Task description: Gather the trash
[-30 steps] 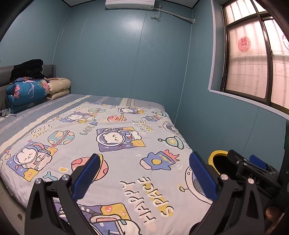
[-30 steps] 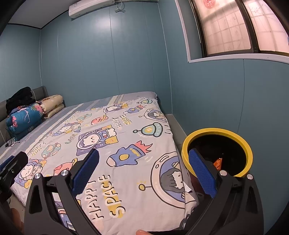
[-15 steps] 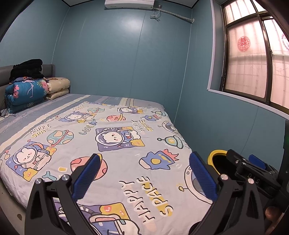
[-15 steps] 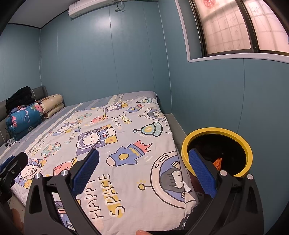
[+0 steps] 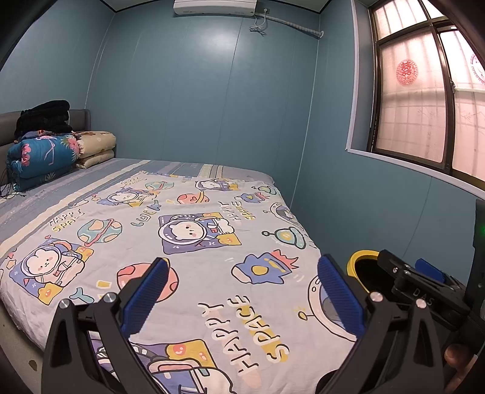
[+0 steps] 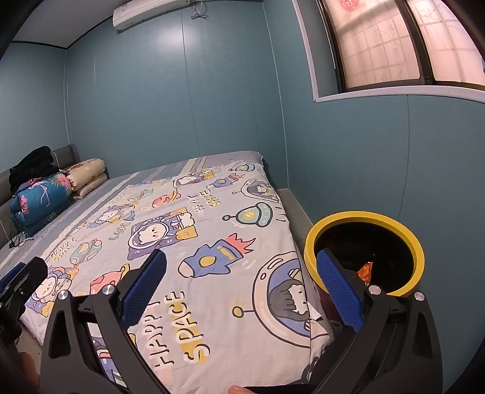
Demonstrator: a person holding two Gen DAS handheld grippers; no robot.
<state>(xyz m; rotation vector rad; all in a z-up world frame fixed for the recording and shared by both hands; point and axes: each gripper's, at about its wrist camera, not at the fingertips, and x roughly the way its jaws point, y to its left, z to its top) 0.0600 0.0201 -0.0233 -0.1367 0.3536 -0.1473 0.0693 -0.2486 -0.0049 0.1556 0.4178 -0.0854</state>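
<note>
Far left, at the head of the bed: a folded black garment point(image 5: 42, 116) lies on a rolled blue floral quilt point(image 5: 41, 157), with beige folded bedding point(image 5: 95, 148) just beside it and a grey headboard point(image 6: 65, 153) behind. Both views show these.

Centre: a cartoon space-print bedsheet point(image 5: 194, 230) covers the mattress, and its surface appears bare of loose items in both views. The left gripper point(image 5: 242, 291) hangs over the foot of the bed, blue-padded jaws spread wide with nothing between them. The right gripper point(image 6: 241, 286) stands likewise, jaws wide apart and empty, its right finger overlapping the near rim of the bin.

Right: a yellow-rimmed trash bin point(image 6: 419, 257) stands on the floor between the bed edge and the blue wall. The right wrist view looks into it; an orange wrapper point(image 6: 365, 271) lies inside against the dark interior, partly hidden by the gripper finger. The left wrist view shows only a sliver of the bin's rim point(image 5: 359, 257), the rest blocked by the right gripper's black body, and no contents are visible there.

Above: a wall air conditioner point(image 5: 215, 6) is mounted near the ceiling. A brown-framed window point(image 5: 424, 100) with frosted panes is at far right; the left view shows a red emblem on the glass.
</note>
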